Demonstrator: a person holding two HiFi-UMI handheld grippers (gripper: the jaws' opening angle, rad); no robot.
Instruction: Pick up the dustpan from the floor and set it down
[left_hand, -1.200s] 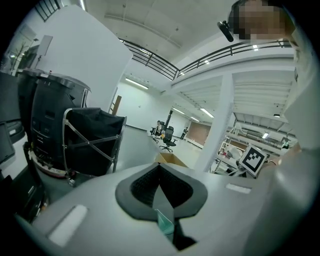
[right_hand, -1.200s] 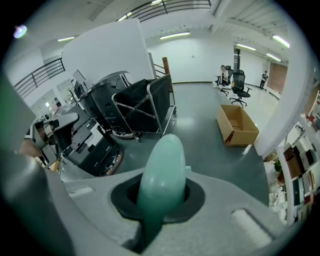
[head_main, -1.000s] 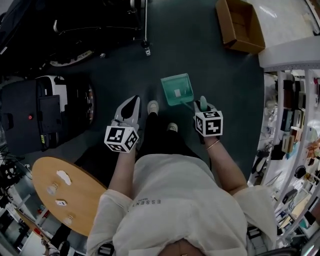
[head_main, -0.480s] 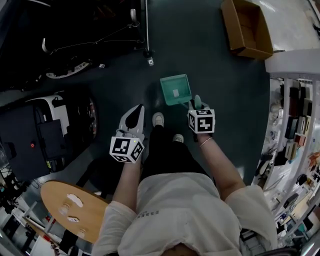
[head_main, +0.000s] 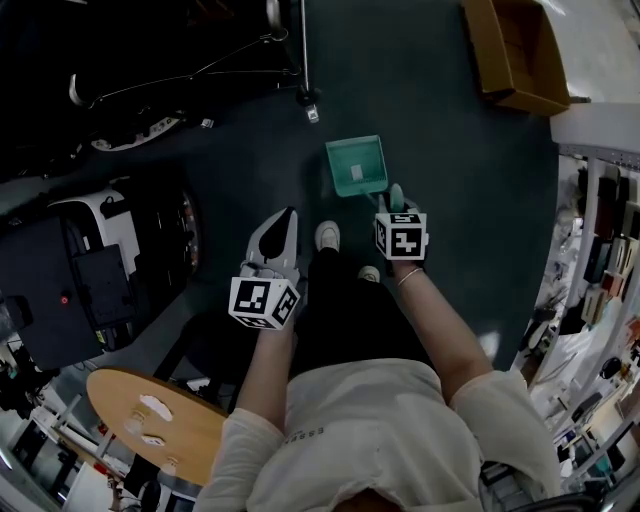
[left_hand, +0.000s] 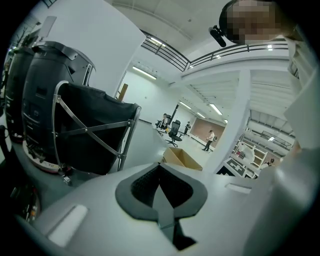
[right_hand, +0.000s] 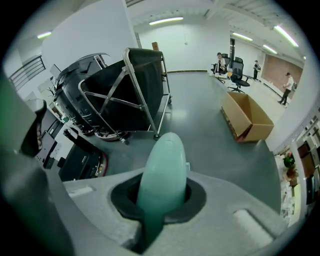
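The green dustpan hangs low over the dark floor, just ahead of the person's shoes. Whether it touches the floor I cannot tell. Its rounded green handle runs back between the jaws of my right gripper, which is shut on it. In the right gripper view the handle sticks up out of the dark pads and hides the pan. My left gripper hovers to the left of the shoes, shut with nothing in it; its pads meet along a seam.
A cardboard box lies open at the far right, beyond the dustpan. A black folding cart stands on casters ahead. A black machine and a round wooden table are at the left, shelves at the right.
Both hands have come down and a little forward. The dustpan has gone with the right gripper, which keeps its hold on the handle. The left gripper stays shut.
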